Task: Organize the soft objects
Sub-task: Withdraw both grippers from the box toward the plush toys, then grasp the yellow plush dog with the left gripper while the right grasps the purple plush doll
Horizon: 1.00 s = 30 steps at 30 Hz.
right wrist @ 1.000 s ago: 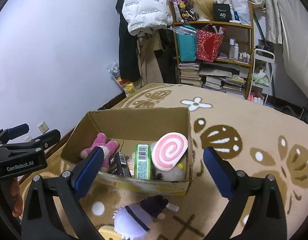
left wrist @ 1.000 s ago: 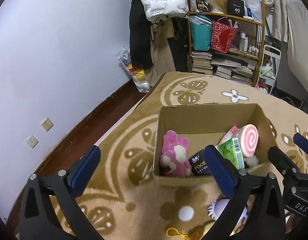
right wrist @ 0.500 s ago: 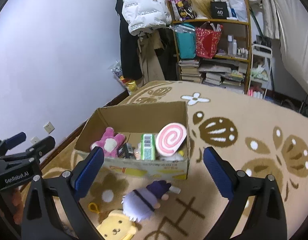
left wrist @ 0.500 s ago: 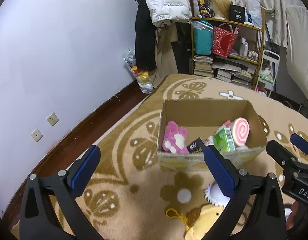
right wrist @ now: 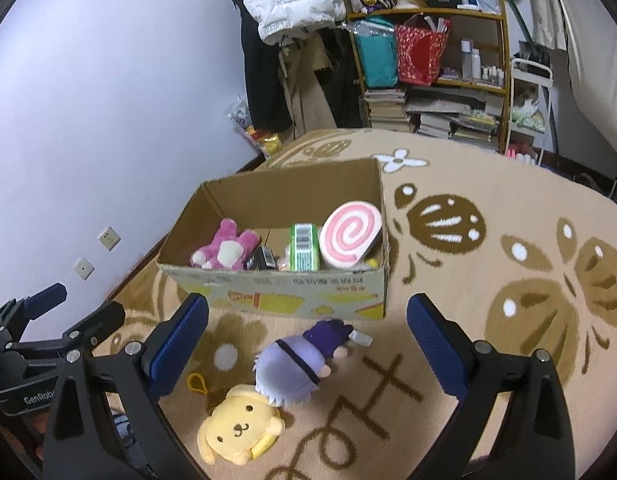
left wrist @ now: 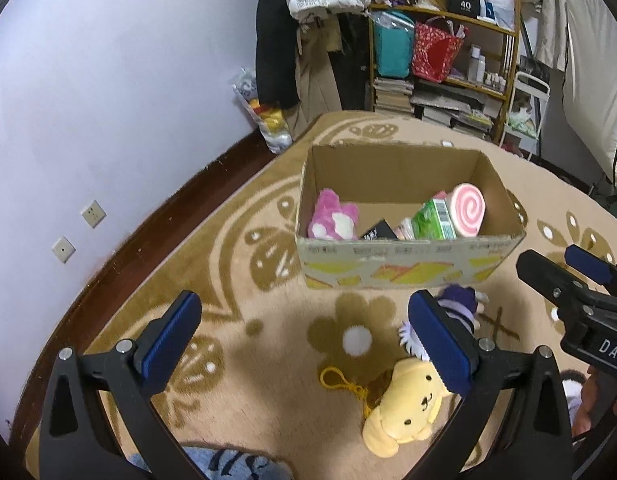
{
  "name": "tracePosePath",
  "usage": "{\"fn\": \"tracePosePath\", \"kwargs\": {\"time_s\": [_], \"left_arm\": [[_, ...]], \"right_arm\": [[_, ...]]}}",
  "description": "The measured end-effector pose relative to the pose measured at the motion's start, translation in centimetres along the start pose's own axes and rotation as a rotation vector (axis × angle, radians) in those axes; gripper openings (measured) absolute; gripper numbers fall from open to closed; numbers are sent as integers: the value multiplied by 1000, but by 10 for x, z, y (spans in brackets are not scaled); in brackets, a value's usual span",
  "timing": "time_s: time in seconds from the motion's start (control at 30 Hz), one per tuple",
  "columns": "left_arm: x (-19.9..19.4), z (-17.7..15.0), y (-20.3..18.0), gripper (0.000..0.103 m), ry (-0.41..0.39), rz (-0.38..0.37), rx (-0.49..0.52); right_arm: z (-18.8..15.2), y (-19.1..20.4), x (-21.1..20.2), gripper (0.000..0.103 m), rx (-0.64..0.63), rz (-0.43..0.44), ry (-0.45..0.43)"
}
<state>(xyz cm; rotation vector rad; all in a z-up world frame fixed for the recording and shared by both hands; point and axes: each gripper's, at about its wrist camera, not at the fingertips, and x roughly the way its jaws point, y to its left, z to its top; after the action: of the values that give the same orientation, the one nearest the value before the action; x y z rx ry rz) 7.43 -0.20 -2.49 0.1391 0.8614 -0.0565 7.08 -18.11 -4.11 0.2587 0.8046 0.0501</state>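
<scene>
Both cameras have pulled back from the box, so toys once cut off at the bottom edge now show whole. Each hand-held gripper, left point(left wrist: 304, 336) and right point(right wrist: 308, 338), hangs wide and empty over the rug point(right wrist: 488, 352). Nearest lies the yellow plush point(right wrist: 238, 426), face up, just beside the purple doll point(right wrist: 296, 366), whose long axis runs toward the box point(right wrist: 296, 292). Inside stand a pink plush point(right wrist: 224, 246), green pack point(right wrist: 304, 246) and swirl cushion point(right wrist: 350, 236).

One cardboard box point(right wrist: 276, 292), four plush toys, two tools.
</scene>
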Motion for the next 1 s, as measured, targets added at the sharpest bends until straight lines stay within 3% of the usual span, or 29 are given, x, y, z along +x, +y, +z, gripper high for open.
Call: {"fn": "tracePosePath", "kwargs": {"time_s": [0.27, 1.0], "left_arm": [[28, -14, -10, 102, 106, -17, 29], [79, -34, -40, 102, 300, -74, 113]], "right_arm": [[-10, -9, 21, 103, 35, 13, 67], [-30, -11, 85, 103, 68, 47, 236]]}}
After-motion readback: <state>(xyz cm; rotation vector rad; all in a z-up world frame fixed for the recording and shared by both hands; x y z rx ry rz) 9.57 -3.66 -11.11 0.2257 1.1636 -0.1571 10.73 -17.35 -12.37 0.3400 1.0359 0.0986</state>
